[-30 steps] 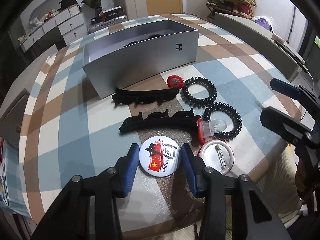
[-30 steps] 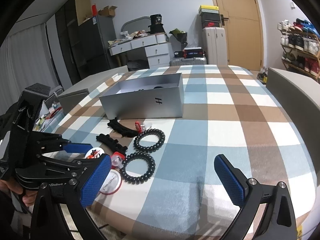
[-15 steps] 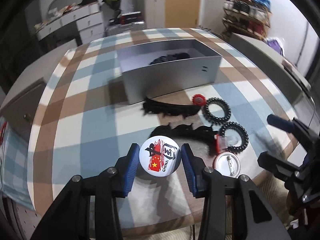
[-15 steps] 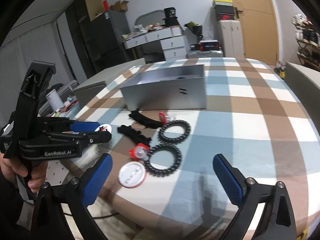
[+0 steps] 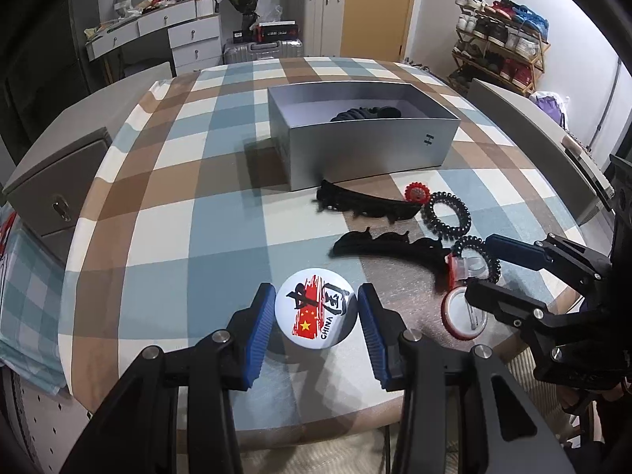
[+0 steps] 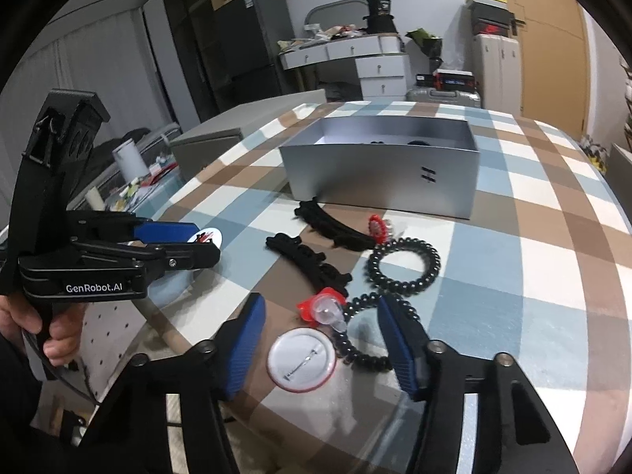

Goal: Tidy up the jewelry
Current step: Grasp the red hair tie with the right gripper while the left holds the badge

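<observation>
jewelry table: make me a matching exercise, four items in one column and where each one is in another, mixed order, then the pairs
1. round white China-flag pin badge
2. face-down red-rimmed round badge
3. open grey rectangular box
4. red flower-shaped clip

A. holds dark hair items
B. between the open right hand-held gripper fingers
C. clamped in the left hand-held gripper
D. beside a black spiral hair tie

Pairs: 1-C, 2-B, 3-A, 4-D

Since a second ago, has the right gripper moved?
Yes. The right gripper has come down toward the table's near edge, away from the silver box, and now straddles the face-down badge, open.

Home room: shoe rack [image 5: 501,35], suitcases [image 5: 316,12], drawer desk [image 5: 173,35].
</observation>
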